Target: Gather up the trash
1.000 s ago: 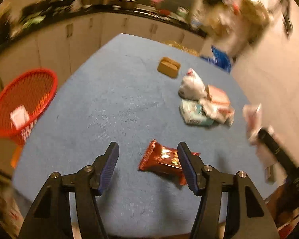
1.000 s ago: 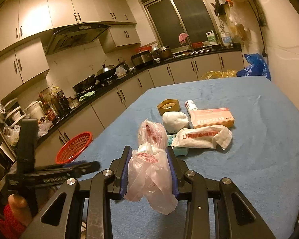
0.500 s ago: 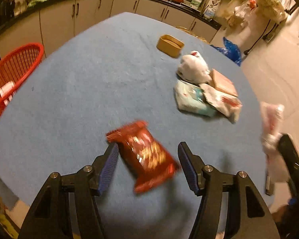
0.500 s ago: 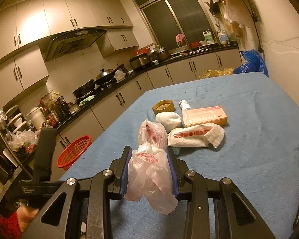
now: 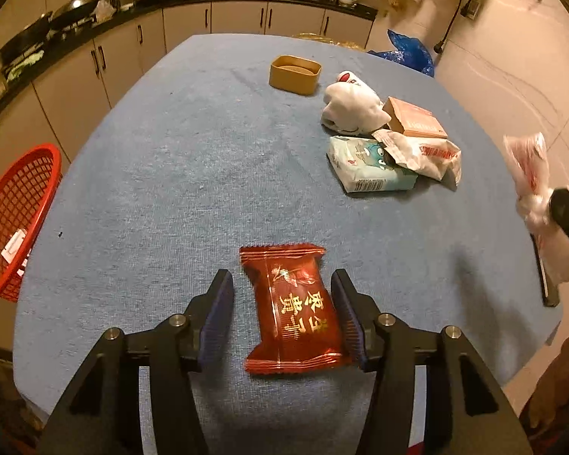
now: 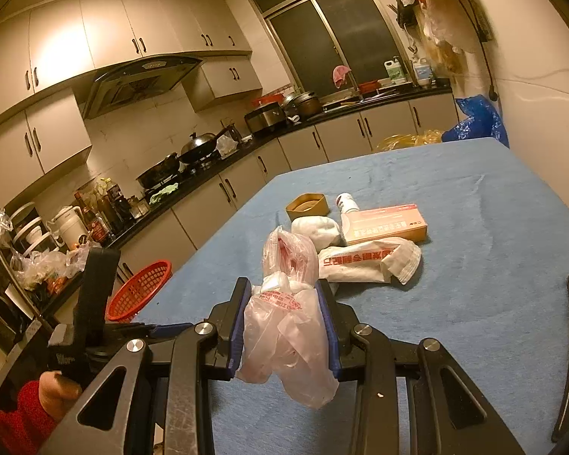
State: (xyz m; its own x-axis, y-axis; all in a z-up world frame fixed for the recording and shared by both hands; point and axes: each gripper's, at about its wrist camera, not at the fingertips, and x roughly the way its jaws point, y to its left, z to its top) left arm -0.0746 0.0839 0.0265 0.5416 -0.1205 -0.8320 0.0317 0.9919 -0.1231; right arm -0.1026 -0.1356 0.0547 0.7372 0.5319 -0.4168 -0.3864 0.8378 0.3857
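A red snack wrapper lies flat on the blue table between the fingers of my left gripper, which is open around it; the right finger is close to the wrapper's edge. My right gripper is shut on a crumpled clear plastic bag with red print and holds it above the table; the bag also shows at the right edge of the left wrist view. A red mesh basket stands off the table's left side with a scrap of paper in it.
A pile of trash sits mid-table: a white wad, a pink box, a tissue pack and a white wrapper. A small brown tub stands behind. Kitchen counters run along the left and far sides.
My left gripper has swung and moved in so the red wrapper now lies lengthwise between its open fingers. The right gripper has kept hold of the plastic bag, almost unmoved.
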